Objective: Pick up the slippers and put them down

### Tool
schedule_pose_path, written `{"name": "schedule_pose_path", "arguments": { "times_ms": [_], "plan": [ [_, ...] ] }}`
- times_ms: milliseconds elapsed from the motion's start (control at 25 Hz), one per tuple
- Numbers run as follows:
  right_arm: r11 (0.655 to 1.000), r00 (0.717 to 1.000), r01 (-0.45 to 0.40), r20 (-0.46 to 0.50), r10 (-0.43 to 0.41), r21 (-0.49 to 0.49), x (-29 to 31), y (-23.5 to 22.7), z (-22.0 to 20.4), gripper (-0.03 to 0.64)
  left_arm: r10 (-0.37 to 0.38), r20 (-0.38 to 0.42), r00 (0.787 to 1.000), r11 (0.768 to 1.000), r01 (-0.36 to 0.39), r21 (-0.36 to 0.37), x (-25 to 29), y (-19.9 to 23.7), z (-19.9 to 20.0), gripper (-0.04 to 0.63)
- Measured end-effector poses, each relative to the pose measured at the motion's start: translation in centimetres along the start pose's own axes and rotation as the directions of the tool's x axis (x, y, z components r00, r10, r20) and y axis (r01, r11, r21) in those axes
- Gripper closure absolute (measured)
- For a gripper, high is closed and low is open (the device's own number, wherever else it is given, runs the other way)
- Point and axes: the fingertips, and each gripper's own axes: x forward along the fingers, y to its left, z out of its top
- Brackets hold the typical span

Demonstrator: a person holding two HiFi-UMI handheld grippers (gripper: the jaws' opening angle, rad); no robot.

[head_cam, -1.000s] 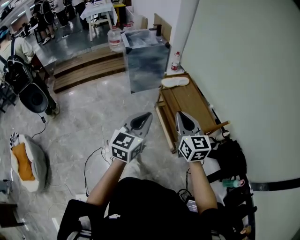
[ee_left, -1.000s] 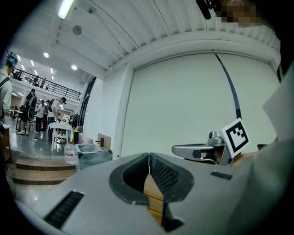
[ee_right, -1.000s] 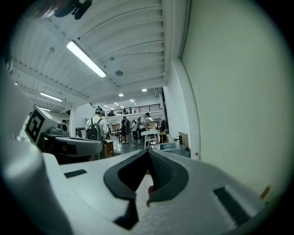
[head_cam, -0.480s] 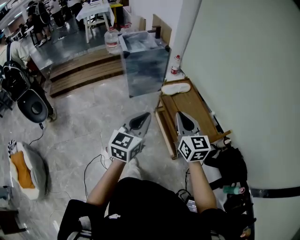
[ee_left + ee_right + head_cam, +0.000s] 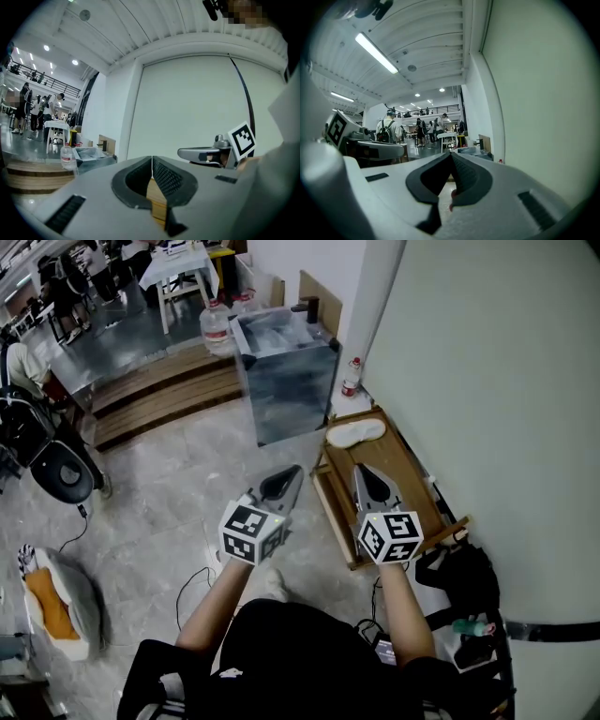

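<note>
**Barely begun: slipper untouched**

So far, I judge, no step is done. The left claw (image 5: 296, 472) and right claw (image 5: 360, 472) are both clenched on nothing. One pale slipper (image 5: 355, 433) lies at the far end of the low wooden tabletop (image 5: 398, 479), apart from both claws. Picking up and putting down remain.

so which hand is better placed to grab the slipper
Right, probably: the right tongs hang over the rack, in line with the slipper; the left tongs are off over the floor. Both are shut.
</note>
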Motion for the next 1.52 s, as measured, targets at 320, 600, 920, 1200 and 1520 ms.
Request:
{"name": "schedule_pose_path", "arguments": {
  "times_ms": [320,600,920,1200,1520],
  "plan": [
    [1.000,0.999,0.030,-0.030,-0.030,0.004,7.0,0.2,-0.1,0.624,-0.008,-0.008,1.000,1.000,0.008,-0.006,2.4,7.5,0.0,0.589],
    [0.999,0.998,0.035,-0.047,-0.036,-0.005,12.7,1.4,-0.5,0.624,-0.019,-0.015,1.000,0.999,0.018,-0.035,3.5,13.5,0.4,0.588],
    [0.998,0.995,0.068,-0.069,-0.068,-0.006,15.4,2.1,-1.5,0.624,-0.050,-0.026,0.998,0.998,0.049,-0.039,4.2,16.8,-1.1,0.588],
    [0.992,0.988,0.125,-0.088,-0.123,0.014,15.7,-1.3,-2.8,0.624,-0.091,-0.073,0.993,0.994,0.086,-0.065,7.0,16.6,-2.9,0.588],
    [0.985,0.981,0.168,-0.100,-0.163,0.041,16.7,-6.6,-3.8,0.624,-0.097,-0.079,0.992,0.993,0.092,-0.070,12.2,16.4,-4.1,0.588]
  ]
}}
